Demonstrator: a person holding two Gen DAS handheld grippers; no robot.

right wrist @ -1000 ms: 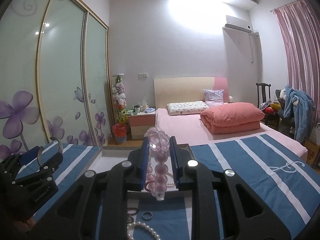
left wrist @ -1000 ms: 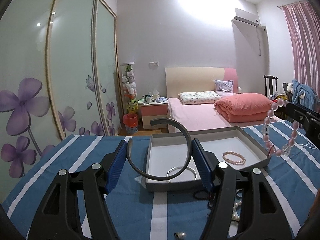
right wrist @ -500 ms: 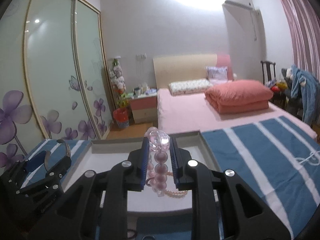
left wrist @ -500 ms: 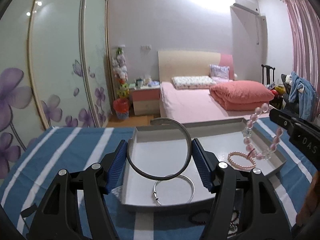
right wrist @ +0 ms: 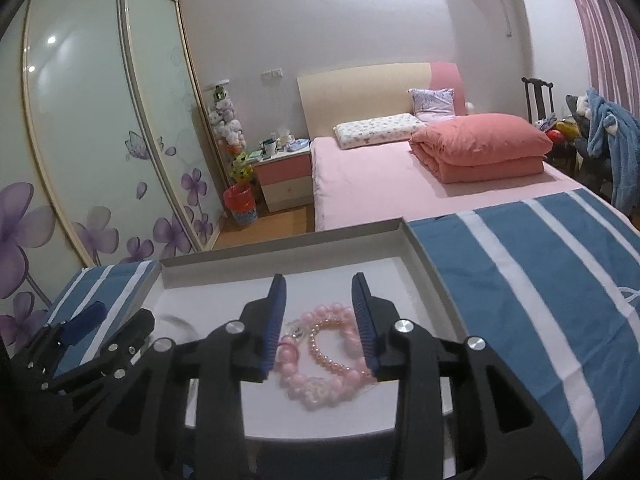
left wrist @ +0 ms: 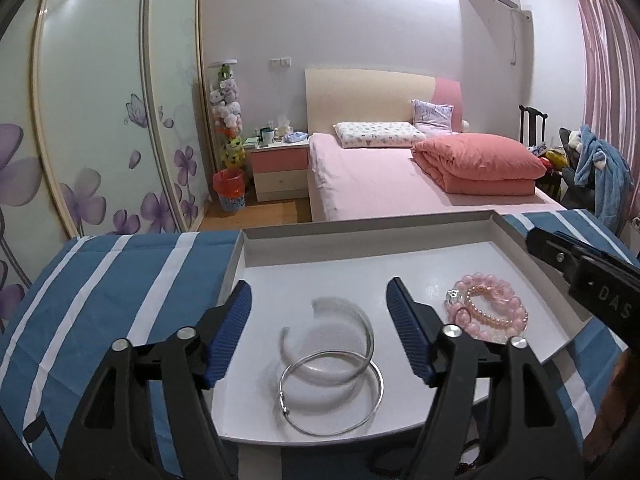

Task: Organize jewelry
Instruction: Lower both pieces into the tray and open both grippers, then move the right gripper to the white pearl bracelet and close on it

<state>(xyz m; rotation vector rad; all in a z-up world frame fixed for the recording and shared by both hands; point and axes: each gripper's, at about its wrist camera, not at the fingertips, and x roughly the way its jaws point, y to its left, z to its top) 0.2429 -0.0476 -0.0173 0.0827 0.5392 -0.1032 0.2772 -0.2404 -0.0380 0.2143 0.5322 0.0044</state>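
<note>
Opening jaws: both grippers hover over the shallow grey tray (left wrist: 400,226), each letting go of its jewelry.
Left gripper (left wrist: 319,332): fingers wide and still spreading, nothing pressed between the blue pads (left wrist: 230,332); the open cuff bangle (left wrist: 362,320) lies loose on the tray floor between them.
Cuff bangle: near the tray's front edge, left of middle, overlapping the thin silver bangle (left wrist: 372,404), which lies flat just in front of it.
Right gripper (right wrist: 320,330): fingers at a narrow gap and parting; its pads (right wrist: 276,320) stand on either side of the pink bead bracelet (right wrist: 320,390), and no firm pinch shows.
Pink bead bracelet: heaped on the tray floor toward the right edge, lying around and touching the small pearl bracelet (right wrist: 332,354).
Pearl bracelet: flat on the tray, inside the loop of pink beads.
Tray: sits on the blue and white striped cloth (right wrist: 540,300), its far edge toward the pink bed (left wrist: 380,184).
Other items: some dark beads (left wrist: 472,456) show on the cloth just off the tray's front right corner, too hidden to identify.
Person: part of a hand (left wrist: 616,412) shows at the right edge of the left view, behind the right gripper.
</note>
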